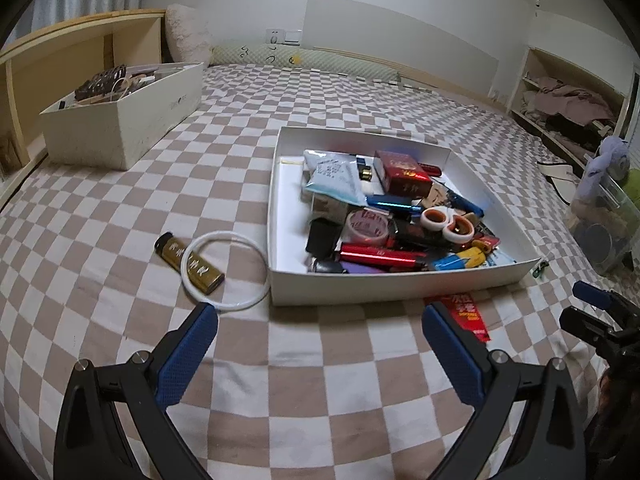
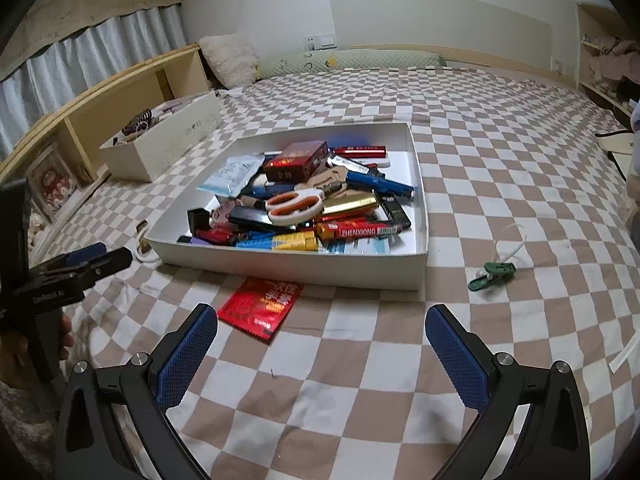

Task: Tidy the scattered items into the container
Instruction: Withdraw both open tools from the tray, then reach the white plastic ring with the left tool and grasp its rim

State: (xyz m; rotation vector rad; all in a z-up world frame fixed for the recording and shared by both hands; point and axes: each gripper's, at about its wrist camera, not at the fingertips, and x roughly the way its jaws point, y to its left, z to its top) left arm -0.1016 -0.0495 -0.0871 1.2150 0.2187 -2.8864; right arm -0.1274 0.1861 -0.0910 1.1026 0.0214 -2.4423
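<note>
A shallow white box (image 1: 276,216) (image 2: 422,200) sits on the checkered bed, piled with several small items such as scissors (image 2: 294,206), a red packet and lighters. Left of the box lie a gold lighter (image 1: 190,263) and a white ring (image 1: 224,266) around it. A red sachet (image 2: 260,307) (image 1: 466,314) lies against the box's near wall. A green clip (image 2: 492,274) lies to the right of the box. My left gripper (image 1: 320,320) hangs open in front of the box, holding nothing. My right gripper (image 2: 321,322) is open too, with the sachet just beyond its left finger.
A second cream box (image 1: 120,120) with trinkets stands at the far left by a wooden shelf (image 1: 80,52). Pillows (image 1: 188,38) line the headboard. A clear bin (image 1: 608,224) with a plush toy sits at the right edge. A white strip (image 2: 626,354) lies at the near right.
</note>
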